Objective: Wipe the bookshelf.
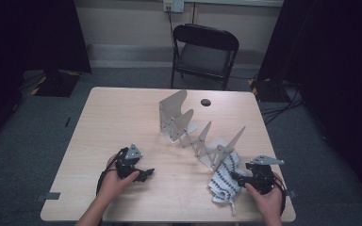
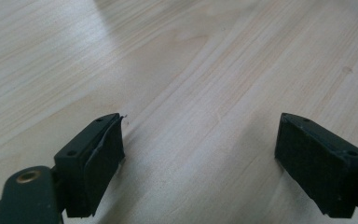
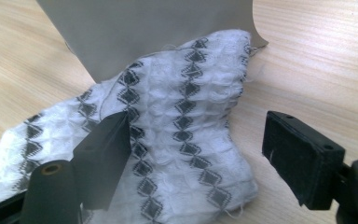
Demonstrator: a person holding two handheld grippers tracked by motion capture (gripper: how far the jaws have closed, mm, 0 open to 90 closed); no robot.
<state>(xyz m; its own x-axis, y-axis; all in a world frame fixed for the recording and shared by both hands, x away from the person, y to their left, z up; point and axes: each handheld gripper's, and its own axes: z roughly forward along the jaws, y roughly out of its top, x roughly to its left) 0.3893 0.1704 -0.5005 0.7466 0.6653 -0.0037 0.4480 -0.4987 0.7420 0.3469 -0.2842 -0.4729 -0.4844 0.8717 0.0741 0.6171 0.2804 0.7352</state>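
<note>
A white cloth [image 1: 224,181] with rows of black diamonds lies crumpled near the table's front right, its far edge leaning on the last plate of a grey metal folding rack [image 1: 193,132]. My right gripper [image 1: 239,178] points left into it. In the right gripper view the cloth [image 3: 186,93] bulges between the open jaws of my right gripper [image 3: 198,126]. One pad rests at its left fold, the other stands clear on the right, and the grey plate [image 3: 144,32] rises behind. My left gripper [image 1: 143,175] rests at the front left; in its own view the left gripper [image 2: 200,121] stands open over bare wood.
The wooden table [image 1: 122,122] has a small black round hole [image 1: 205,102] near its far edge. The rack runs diagonally from the table's centre toward the front right. A black folding chair [image 1: 205,52] stands behind the table.
</note>
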